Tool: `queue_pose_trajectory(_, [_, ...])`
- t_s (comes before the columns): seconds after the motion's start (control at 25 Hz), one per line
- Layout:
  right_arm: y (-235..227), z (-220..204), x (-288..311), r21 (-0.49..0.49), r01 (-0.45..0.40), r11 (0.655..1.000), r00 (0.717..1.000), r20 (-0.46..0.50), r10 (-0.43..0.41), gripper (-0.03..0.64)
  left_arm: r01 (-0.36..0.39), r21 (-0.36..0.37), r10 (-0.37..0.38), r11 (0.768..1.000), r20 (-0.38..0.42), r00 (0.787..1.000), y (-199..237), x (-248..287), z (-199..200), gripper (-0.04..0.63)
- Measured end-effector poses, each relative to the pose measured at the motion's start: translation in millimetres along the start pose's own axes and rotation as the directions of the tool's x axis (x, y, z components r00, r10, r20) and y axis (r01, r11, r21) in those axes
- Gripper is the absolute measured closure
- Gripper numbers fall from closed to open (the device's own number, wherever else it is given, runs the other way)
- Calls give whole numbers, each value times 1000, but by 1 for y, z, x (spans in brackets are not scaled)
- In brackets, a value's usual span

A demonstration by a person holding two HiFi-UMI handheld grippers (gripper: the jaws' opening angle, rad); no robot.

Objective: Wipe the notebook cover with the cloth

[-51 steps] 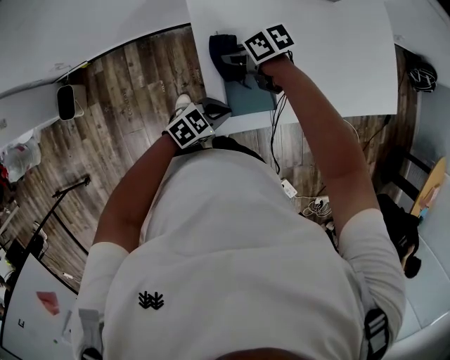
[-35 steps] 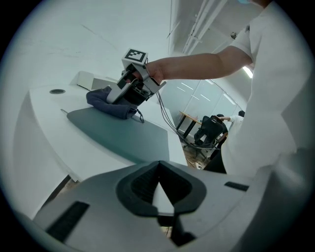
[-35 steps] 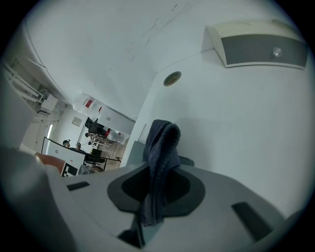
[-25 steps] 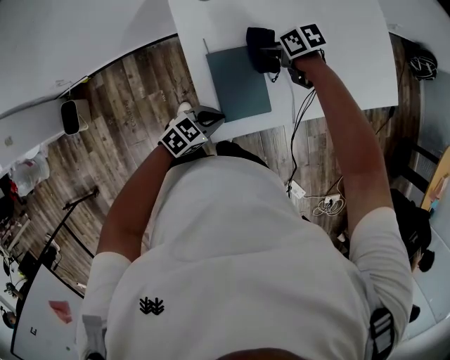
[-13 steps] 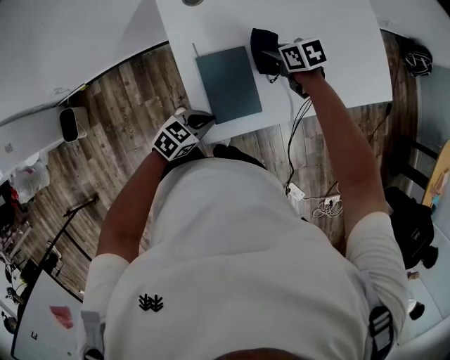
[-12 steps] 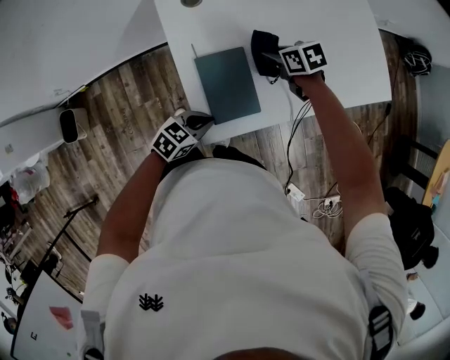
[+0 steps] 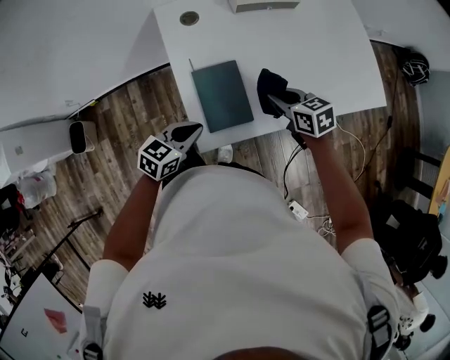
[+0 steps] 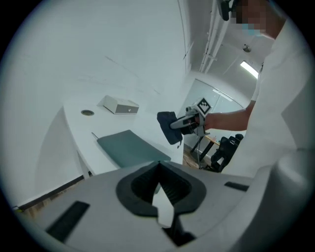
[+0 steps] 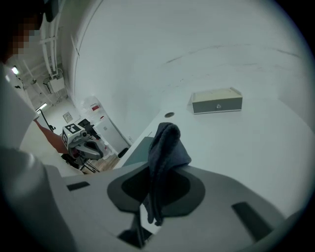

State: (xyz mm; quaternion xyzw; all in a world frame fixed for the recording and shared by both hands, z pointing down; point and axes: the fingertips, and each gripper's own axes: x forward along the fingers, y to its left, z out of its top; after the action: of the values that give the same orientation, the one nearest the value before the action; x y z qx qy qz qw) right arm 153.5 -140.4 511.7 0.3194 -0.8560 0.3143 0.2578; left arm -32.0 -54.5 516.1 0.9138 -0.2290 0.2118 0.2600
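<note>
The left tongs [image 7: 188, 129] are clenched on nothing, just off the near edge of the bench [image 7: 316, 42]. Ahead of them and slightly to their right, the notebook [image 7: 222, 95] lies closed and flat, left of the right tongs [image 7: 278, 100]. Those grip the dark cloth [image 7: 269, 86], which hangs clear of the cover. This looks like the approach; next the cloth must swing left and down onto the cover.

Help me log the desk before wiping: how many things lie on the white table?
3: the notebook near the front edge, a small box at the far edge, a round disc toward the far left. The cloth is in the right gripper, uncounted.
</note>
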Motion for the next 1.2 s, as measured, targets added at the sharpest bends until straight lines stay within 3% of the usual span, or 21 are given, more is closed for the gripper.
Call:
queue_pose_trajectory(0.24, [49, -23, -32, 5, -46, 999, 996, 73, 46, 571, -76, -13, 77, 997, 56, 995, -14, -18, 22, 589])
queue_pose_trajectory(0.48, [85, -29, -53, 4, -54, 999, 990, 133, 53, 571, -65, -27, 68, 998, 124, 990, -28, -38, 38, 589])
queue_pose_trajectory(1.2, [110, -35, -79, -78, -78, 994, 974, 208, 92, 571, -89, 8, 87, 996, 138, 987, -43, -33, 48, 589])
